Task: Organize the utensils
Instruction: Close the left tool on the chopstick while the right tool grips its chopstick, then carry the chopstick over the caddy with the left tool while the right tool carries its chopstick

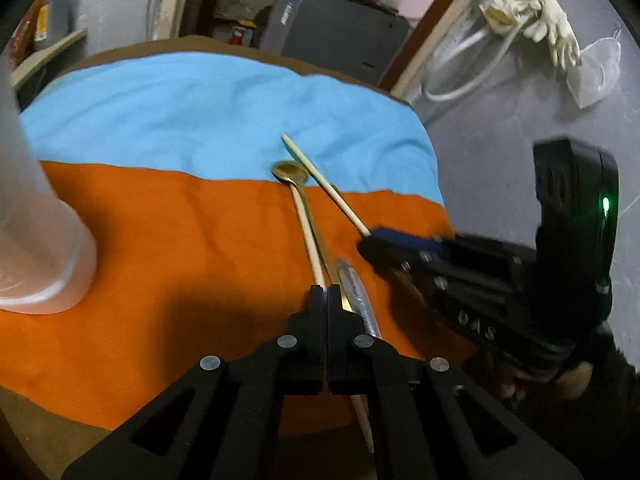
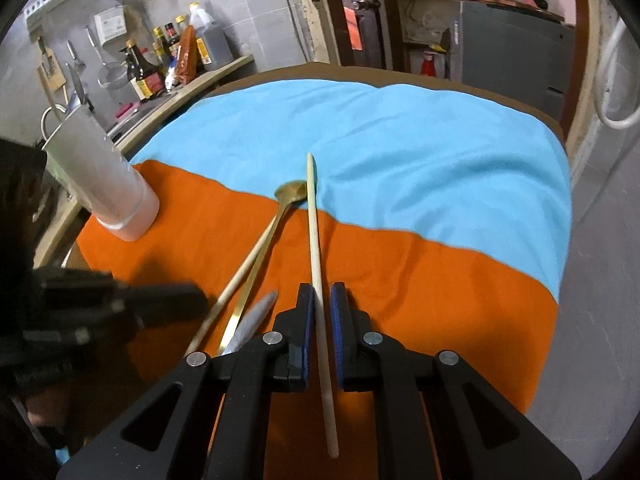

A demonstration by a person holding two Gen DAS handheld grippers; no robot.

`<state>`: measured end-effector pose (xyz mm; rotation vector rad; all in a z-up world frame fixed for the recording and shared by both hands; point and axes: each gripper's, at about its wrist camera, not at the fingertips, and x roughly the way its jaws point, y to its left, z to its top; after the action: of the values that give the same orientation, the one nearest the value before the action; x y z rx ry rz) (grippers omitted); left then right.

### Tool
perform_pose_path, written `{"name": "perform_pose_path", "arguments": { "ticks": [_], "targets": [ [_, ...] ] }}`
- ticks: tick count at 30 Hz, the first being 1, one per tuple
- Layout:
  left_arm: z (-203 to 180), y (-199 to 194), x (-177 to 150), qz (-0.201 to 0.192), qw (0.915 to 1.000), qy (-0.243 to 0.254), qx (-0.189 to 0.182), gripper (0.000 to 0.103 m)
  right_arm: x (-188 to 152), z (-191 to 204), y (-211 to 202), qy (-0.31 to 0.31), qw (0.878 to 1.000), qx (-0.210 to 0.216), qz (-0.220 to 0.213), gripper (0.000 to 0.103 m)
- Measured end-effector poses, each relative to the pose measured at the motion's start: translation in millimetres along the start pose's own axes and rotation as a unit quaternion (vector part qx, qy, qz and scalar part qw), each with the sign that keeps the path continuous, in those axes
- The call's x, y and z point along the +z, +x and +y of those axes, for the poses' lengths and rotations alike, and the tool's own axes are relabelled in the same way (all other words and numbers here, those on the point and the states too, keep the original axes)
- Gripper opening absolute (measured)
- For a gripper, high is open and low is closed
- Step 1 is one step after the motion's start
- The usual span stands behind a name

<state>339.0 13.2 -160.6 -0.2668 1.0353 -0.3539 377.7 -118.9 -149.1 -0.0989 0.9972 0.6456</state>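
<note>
Two pale wooden chopsticks, one gold long-handled spoon (image 2: 291,192) and one clear-wrapped utensil (image 2: 252,320) lie on the orange-and-blue cloth (image 2: 440,184), with one frosted plastic cup (image 2: 100,184) at its left edge. Left gripper (image 1: 325,294) has jaws pressed together beside the left chopstick (image 1: 308,240) and spoon handle; whether it pinches either is unclear. Right gripper (image 2: 322,300) pinches the other chopstick (image 2: 316,248), which runs between its blue pads (image 2: 306,320).

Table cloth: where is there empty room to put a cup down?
The blue cloth beyond the spoon is bare. So is the orange cloth right of the chopstick in the right claw. It is crowded around the left claw, where spoon, second chopstick and a silvery utensil lie together.
</note>
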Motion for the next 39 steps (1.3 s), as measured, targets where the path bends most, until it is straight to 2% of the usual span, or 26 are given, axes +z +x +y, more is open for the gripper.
{"name": "perform_pose_path", "arguments": {
  "ticks": [3,9,15,22,26,28,33,39],
  "targets": [
    [0.6,3.4,2.6,0.012,0.9999,0.001,0.003,0.003,5.0,-3.3,2.9,0.003,1.0,0.013,0.002,0.007],
    [-3.2,14.4,16.3,0.045,0.9988,0.003,0.022,0.004,-1.0,-2.5,-4.2,0.001,1.0,0.004,0.016,0.005],
    [5.0,23.0,26.1,0.075,0.9968,-0.024,0.011,0.004,11.0,-1.6,4.9,0.007,0.999,0.003,0.032,0.007],
    [2.3,19.3,25.6,0.078,0.9963,-0.027,0.022,0.002,17.1,3.8,7.7,0.018,0.999,-0.009,0.041,0.003],
    [4.3,0.0,7.6,0.059,0.9976,-0.031,0.017,0.002,2.9,5.8,-6.2,0.036,0.999,0.003,0.021,0.003],
    [5.3,-10.5,-2.6,0.04,0.9985,-0.033,0.015,0.002,-7.7,7.2,-18.5,0.053,0.998,0.017,-0.006,0.003],
    [4.1,-44.6,-28.8,-0.034,0.9986,-0.034,0.019,0.002,-25.8,15.3,-41.0,0.092,0.993,0.03,-0.071,0.003],
    [-7.1,-93.0,-35.0,-0.138,0.9902,-0.002,0.019,0.002,-23.4,43.4,-79.9,0.088,0.976,0.059,-0.192,0.003]
  ]
}}
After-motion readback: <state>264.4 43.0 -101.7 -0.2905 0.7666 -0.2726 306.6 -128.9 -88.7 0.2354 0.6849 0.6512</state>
